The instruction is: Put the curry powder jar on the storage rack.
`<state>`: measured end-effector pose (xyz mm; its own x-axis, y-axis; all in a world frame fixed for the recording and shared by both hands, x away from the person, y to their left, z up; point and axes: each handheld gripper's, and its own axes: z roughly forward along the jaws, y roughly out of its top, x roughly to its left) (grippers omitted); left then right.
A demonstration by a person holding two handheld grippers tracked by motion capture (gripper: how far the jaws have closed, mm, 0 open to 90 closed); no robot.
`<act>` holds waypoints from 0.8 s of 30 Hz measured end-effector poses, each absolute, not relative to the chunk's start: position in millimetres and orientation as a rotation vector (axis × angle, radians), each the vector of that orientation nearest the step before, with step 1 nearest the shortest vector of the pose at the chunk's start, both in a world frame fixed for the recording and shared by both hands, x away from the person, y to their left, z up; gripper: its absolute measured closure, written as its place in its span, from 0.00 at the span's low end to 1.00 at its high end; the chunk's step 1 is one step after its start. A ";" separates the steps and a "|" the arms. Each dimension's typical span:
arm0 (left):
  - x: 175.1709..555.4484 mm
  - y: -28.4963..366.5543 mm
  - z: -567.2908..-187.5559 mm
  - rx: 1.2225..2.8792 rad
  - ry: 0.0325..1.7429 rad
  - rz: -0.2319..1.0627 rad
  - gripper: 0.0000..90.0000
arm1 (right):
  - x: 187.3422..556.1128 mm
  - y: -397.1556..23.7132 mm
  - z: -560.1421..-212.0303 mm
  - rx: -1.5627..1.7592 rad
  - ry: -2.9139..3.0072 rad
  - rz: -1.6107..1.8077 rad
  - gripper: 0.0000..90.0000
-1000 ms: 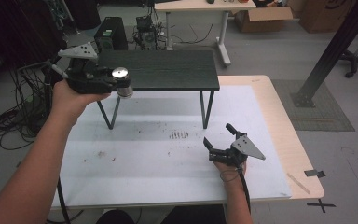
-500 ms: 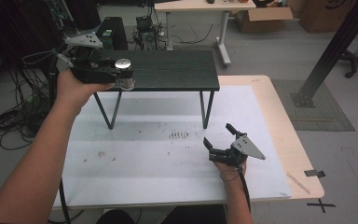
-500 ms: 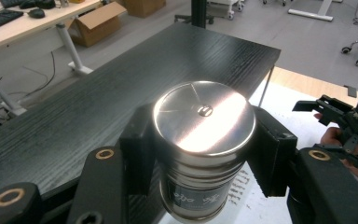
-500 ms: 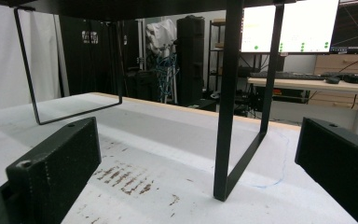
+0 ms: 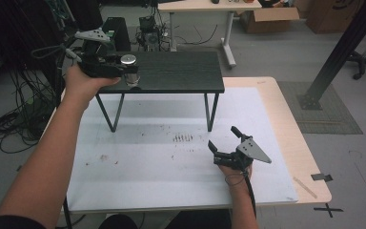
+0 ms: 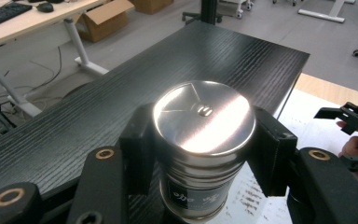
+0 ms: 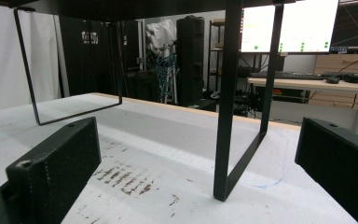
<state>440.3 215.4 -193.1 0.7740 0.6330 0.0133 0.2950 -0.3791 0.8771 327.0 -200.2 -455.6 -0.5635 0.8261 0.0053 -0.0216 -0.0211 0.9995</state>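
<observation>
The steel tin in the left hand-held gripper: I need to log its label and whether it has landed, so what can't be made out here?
- Label on the steel tin: left gripper view, small, blurred print cut by the bottom edge.
- Tin's base: left gripper view, hidden under its own body; whether it touches the black shelf is unclear.
- High view: the left hand-held gripper covers the tin's near side.

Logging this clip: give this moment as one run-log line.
left gripper: shut on steel can | can: over black shelf edge | right gripper: open, low over white mat
</observation>
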 end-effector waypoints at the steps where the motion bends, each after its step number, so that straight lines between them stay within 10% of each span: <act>1: 441.7 215.1 -194.0 1.982 0.700 0.431 0.55 | 326.9 -200.2 -455.6 0.854 1.606 1.658 0.00; 24: 457.7 217.2 -206.7 1.988 0.743 0.429 0.55 | 327.1 -200.3 -455.6 0.857 1.607 1.658 0.00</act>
<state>457.7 217.2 -206.7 0.7549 0.6559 -0.0008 0.3277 -0.3762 0.8667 327.1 -200.3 -455.6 -0.5628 0.8265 0.0074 -0.0188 -0.0217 0.9996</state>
